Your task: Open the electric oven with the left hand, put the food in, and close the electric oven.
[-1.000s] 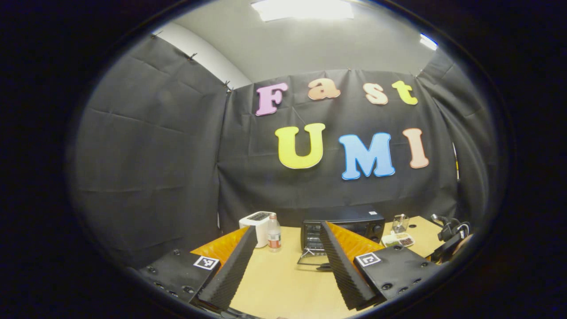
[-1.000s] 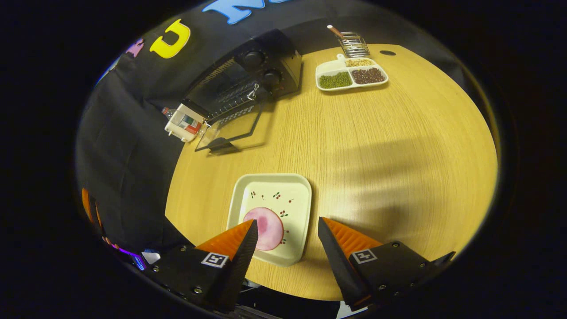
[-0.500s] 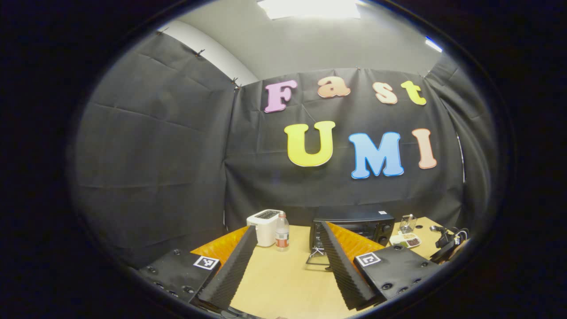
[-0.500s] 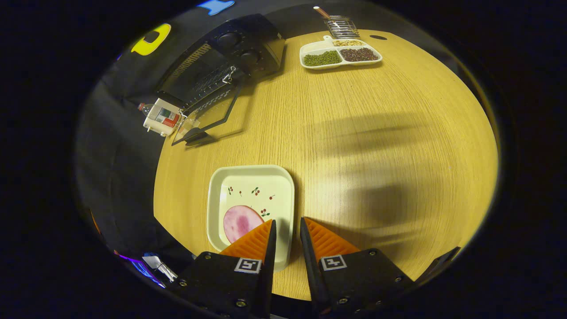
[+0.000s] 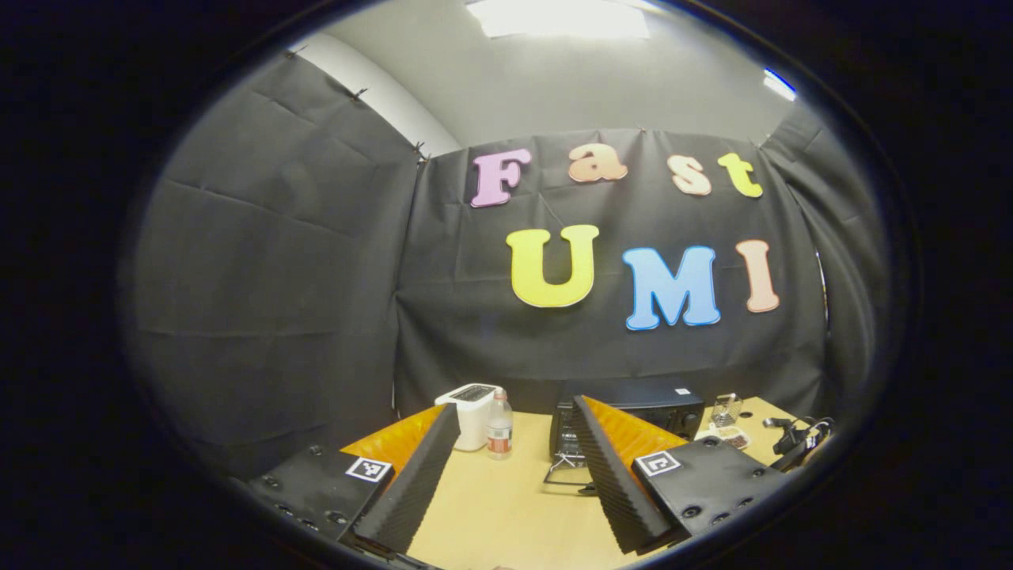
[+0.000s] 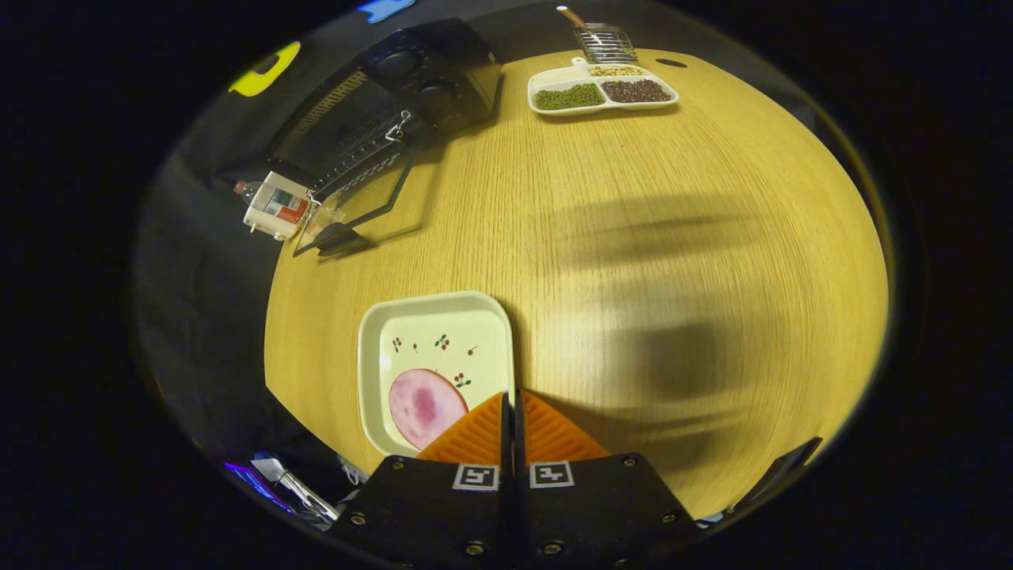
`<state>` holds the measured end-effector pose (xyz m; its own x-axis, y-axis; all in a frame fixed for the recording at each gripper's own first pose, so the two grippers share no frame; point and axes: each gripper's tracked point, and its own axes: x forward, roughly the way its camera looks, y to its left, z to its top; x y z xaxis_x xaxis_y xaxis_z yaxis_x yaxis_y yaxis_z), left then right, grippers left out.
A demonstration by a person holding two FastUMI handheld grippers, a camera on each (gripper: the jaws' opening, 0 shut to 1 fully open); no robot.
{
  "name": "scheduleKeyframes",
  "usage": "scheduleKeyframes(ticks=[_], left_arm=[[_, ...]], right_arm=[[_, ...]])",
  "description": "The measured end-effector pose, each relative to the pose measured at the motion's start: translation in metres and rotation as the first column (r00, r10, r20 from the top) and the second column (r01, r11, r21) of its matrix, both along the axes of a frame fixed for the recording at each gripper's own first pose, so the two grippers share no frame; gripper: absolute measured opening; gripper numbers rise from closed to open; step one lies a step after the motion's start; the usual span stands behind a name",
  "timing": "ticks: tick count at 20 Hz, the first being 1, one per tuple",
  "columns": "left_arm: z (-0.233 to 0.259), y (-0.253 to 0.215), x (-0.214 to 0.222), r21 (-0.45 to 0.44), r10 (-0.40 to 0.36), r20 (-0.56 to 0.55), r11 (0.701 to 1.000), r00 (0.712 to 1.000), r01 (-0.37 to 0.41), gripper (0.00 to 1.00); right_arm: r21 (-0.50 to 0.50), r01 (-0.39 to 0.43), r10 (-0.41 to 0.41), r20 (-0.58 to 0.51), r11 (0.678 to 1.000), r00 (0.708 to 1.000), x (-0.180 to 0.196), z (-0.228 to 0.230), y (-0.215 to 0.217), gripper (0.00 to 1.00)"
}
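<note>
The black electric oven point(image 6: 396, 87) stands at the table's far left with its glass door point(image 6: 360, 210) folded down flat. A cream square plate point(image 6: 431, 332) with a pink slice of food point(image 6: 423, 404) lies near the front edge. My right gripper point(image 6: 510, 396) is shut on the plate's right rim, its fingers pressed together over it. In the left gripper view the oven point(image 5: 641, 400) and its lowered door point(image 5: 566, 475) sit far ahead. My left gripper point(image 5: 514, 405) is held up over the table, open, with nothing between its fingers.
A white toaster point(image 5: 472, 404) and a small bottle point(image 5: 498, 427) stand left of the oven. A divided dish of beans point(image 6: 601, 89) and a wire basket point(image 6: 605, 39) sit at the far right. The wooden table point(image 6: 673, 237) stretches bare between plate and oven.
My right gripper went from wide open around the plate's corner to shut on its right rim. The left gripper stayed open and drifted slightly.
</note>
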<state>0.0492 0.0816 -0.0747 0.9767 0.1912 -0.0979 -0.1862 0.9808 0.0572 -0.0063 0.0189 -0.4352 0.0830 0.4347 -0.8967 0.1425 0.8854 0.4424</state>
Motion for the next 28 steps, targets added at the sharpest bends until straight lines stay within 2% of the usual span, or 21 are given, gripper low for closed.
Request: scheduleKeyframes(ticks=[1, 2, 3, 4, 5, 6, 8, 9, 14, 15, 16, 17, 19, 21, 22, 23, 24, 27, 28], left_arm=[[0.001, 0.0, 0.002, -0.002, -0.003, 0.003, 1.0, 1.0, 0.003, 1.0], [0.003, 0.002, 0.002, -0.001, -0.003, 0.008, 1.0, 1.0, 0.003, 0.9], [0.003, 0.003, 0.003, 0.002, -0.004, 0.011, 1.0, 1.0, 0.004, 0.96], [0.004, 0.005, 0.004, 0.004, -0.003, 0.014, 1.0, 1.0, 0.003, 0.96], [0.003, 0.005, 0.007, 0.002, -0.005, 0.012, 1.0, 1.0, 0.005, 1.0], [0.001, 0.006, 0.009, -0.003, -0.006, 0.009, 1.0, 1.0, 0.006, 0.9], [-0.003, 0.007, 0.016, -0.015, -0.008, 0.006, 1.0, 1.0, 0.008, 0.9], [-0.005, 0.006, 0.02, -0.022, -0.009, 0.007, 1.0, 1.0, 0.01, 1.0], [-0.013, 0.005, 0.037, -0.042, -0.03, 0.003, 0.999, 1.0, 0.03, 1.0], [-0.015, 0.006, 0.041, -0.043, -0.034, 0.004, 0.999, 0.999, 0.034, 0.9], [-0.016, 0.007, 0.045, -0.044, -0.036, 0.006, 0.998, 0.999, 0.036, 0.9], [-0.019, 0.009, 0.05, -0.045, -0.037, 0.005, 0.998, 0.999, 0.038, 0.96], [-0.024, 0.015, 0.059, -0.056, -0.038, -0.005, 0.998, 0.999, 0.038, 1.0], [-0.029, 0.021, 0.069, -0.067, -0.044, -0.015, 0.997, 0.999, 0.042, 1.0], [-0.029, 0.026, 0.073, -0.067, -0.044, -0.015, 0.997, 0.999, 0.043, 0.96], [-0.031, 0.029, 0.079, -0.065, -0.044, -0.013, 0.997, 0.999, 0.043, 0.96], [-0.031, 0.032, 0.084, -0.064, -0.047, -0.012, 0.997, 0.999, 0.046, 1.0], [-0.037, 0.04, 0.103, -0.063, -0.06, -0.013, 0.996, 0.998, 0.059, 1.0], [-0.038, 0.043, 0.109, -0.063, -0.064, -0.012, 0.996, 0.998, 0.063, 0.95]], right_arm=[[0.035, 0.02, -0.02, -0.003, 0.999, 1.0, 0.0, 0.004, 0.004, 0.0], [0.049, 0.036, -0.036, 0.001, 0.998, 0.999, 0.003, 0.01, 0.006, 0.0], [0.057, 0.039, -0.039, 0.009, 0.998, 0.999, 0.004, 0.013, 0.01, 0.0], [0.066, 0.043, -0.044, 0.016, 0.997, 0.999, 0.005, 0.019, 0.013, 0.0], [0.081, 0.052, -0.054, 0.018, 0.995, 0.998, 0.007, 0.021, 0.017, 0.0], [0.1, 0.063, -0.065, 0.016, 0.993, 0.998, 0.01, 0.027, 0.022, 0.0], [0.137, 0.09, -0.094, 0.02, 0.986, 0.995, 0.014, 0.041, 0.032, 0.0], [0.151, 0.103, -0.107, 0.02, 0.983, 0.994, 0.019, 0.045, 0.037, 0.0], [0.217, 0.228, -0.241, 0.034, 0.949, 0.97, 0.055, 0.07, 0.067, 0.0], [0.22, 0.251, -0.266, 0.038, 0.943, 0.963, 0.062, 0.072, 0.072, 0.0], [0.219, 0.272, -0.288, 0.044, 0.937, 0.957, 0.072, 0.073, 0.074, 0.0], [0.217, 0.301, -0.318, 0.048, 0.928, 0.947, 0.082, 0.072, 0.078, 0.0], [0.231, 0.362, -0.381, 0.043, 0.903, 0.923, 0.101, 0.072, 0.086, 0.0], [0.244, 0.43, -0.45, 0.03, 0.869, 0.892, 0.121, 0.072, 0.093, 0.0], [0.243, 0.456, -0.476, 0.028, 0.856, 0.879, 0.129, 0.071, 0.095, 0.0], [0.241, 0.486, -0.506, 0.024, 0.84, 0.862, 0.136, 0.07, 0.098, 0.0], [0.242, 0.511, -0.53, 0.017, 0.825, 0.848, 0.143, 0.069, 0.101, 0.0], [0.254, 0.602, -0.62, -0.014, 0.757, 0.785, 0.164, 0.065, 0.115, 0.0], [0.255, 0.631, -0.648, -0.022, 0.733, 0.762, 0.17, 0.064, 0.119, 0.0]])
